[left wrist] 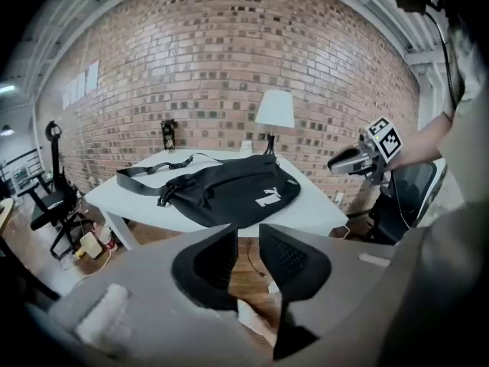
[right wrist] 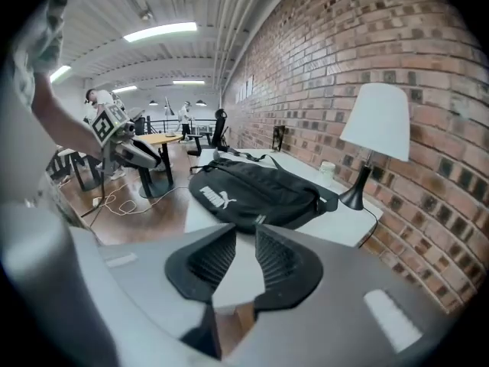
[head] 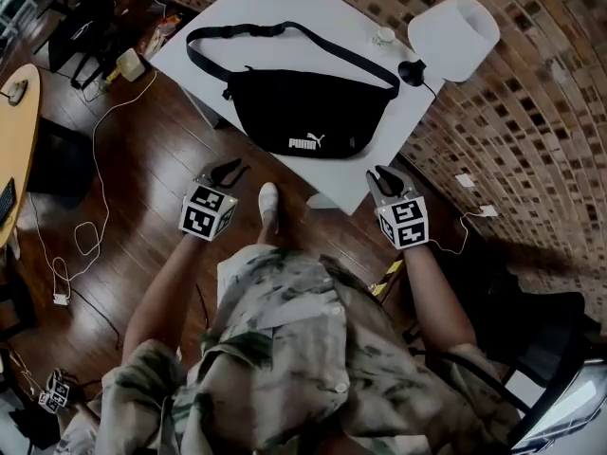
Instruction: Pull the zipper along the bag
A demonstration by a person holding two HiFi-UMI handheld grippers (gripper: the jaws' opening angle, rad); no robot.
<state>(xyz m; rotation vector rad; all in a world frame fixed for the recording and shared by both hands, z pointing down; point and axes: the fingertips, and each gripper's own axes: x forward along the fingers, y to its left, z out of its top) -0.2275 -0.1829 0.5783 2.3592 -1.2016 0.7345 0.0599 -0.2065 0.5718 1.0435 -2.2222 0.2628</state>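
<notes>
Brick wall (head: 531, 112), white table (head: 313, 8) w/ bag (head: 303, 112)

The person wore a short-sleeved buttoned shirt (head: 294, 349), mottled cream and grey-green, and a white shoe (head: 269, 202). The left gripper (head: 230, 169) and right gripper (head: 377, 172) had grey bodies and black jaws ribbed on the inside. The left cube (head: 208, 211) and right cube (head: 404, 222) were white with black square markers.
</notes>
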